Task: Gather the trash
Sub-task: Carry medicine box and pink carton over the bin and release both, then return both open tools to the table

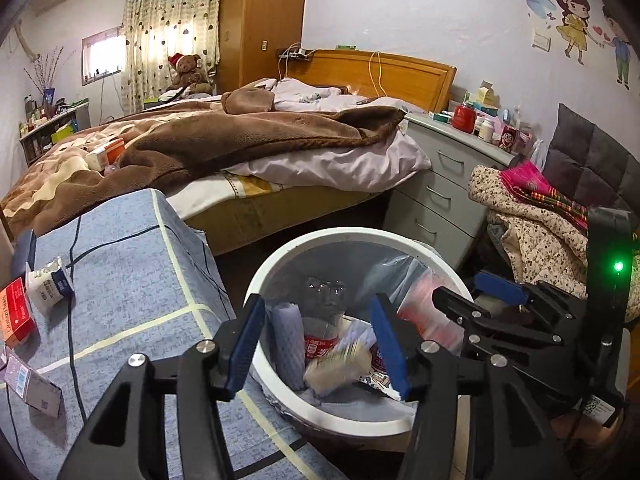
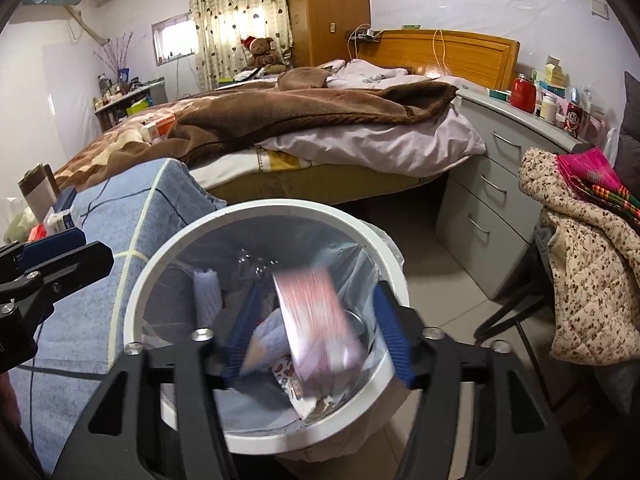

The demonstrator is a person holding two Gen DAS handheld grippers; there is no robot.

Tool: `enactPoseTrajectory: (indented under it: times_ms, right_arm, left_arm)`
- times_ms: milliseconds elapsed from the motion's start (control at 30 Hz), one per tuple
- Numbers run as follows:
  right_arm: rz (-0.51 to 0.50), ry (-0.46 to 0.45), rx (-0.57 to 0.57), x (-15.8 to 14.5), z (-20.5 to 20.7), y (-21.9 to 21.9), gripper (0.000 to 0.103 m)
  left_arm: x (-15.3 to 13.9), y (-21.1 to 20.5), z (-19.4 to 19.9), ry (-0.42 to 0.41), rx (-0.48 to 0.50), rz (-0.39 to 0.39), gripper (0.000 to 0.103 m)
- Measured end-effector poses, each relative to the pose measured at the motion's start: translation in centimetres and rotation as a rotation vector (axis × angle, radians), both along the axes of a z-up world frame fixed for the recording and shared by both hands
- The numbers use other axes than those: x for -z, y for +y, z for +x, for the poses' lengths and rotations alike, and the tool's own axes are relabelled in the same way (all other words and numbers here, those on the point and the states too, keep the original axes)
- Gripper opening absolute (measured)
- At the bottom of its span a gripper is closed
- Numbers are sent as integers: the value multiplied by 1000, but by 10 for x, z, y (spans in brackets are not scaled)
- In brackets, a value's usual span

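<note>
The right gripper point(image 2: 316, 336) sits nearest the lens, its blue fingers spread wide with nothing between the pads; a motion-blurred pink-and-white box point(image 2: 320, 320) hangs just in front of them, inside the rim of the white trash bin point(image 2: 160, 264), and looks to be dropping free. The left gripper point(image 1: 318, 346) is likewise released, fingers apart and empty over the same bin point(image 1: 276, 264), with a blurred pale wrapper point(image 1: 340, 364) below it among the rubbish. Both tools hover over the bin mouth, probably so that whatever is let go lands in the clear liner and not on the floor.

Already in the bin are a crushed clear bottle with a red label point(image 1: 322, 320) and a roll of white foam netting point(image 1: 288, 344). The bin stands on the floor, touching the right edge of a table covered in blue checked cloth point(image 1: 132, 280). More likely trash remains near that cloth's left edge: a small white cup point(image 1: 48, 284), a red box point(image 1: 16, 316) and a pale flat packet point(image 1: 32, 384), with a dark cable point(image 1: 72, 344) running across nearby.

Open room is tight: the bed point(image 1: 240, 216) lies behind, a grey drawer unit point(image 1: 436, 200) to the right, and a chair heaped with floral clothing point(image 2: 584, 280) beside the bin. The freest path back to the remaining items seems to be up and leftward over the cloth.
</note>
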State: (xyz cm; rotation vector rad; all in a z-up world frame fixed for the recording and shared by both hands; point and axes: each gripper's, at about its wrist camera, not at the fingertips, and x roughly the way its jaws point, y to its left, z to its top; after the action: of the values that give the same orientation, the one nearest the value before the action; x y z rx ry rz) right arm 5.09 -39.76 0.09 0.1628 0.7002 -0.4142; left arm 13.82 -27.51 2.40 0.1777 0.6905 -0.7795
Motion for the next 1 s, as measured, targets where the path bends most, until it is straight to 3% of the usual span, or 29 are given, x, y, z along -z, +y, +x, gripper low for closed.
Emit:
enactPoseTrajectory:
  times_ms: [367,1000]
  right_arm:
    - [-6,-30,-21,-7,4,14,62]
    - [0,-89,-176,-19,35,71,69]
  left_arm:
    - [-10,33,0,-21,-65,-17,63]
    - [-17,130,15,-56,-285,-24,67]
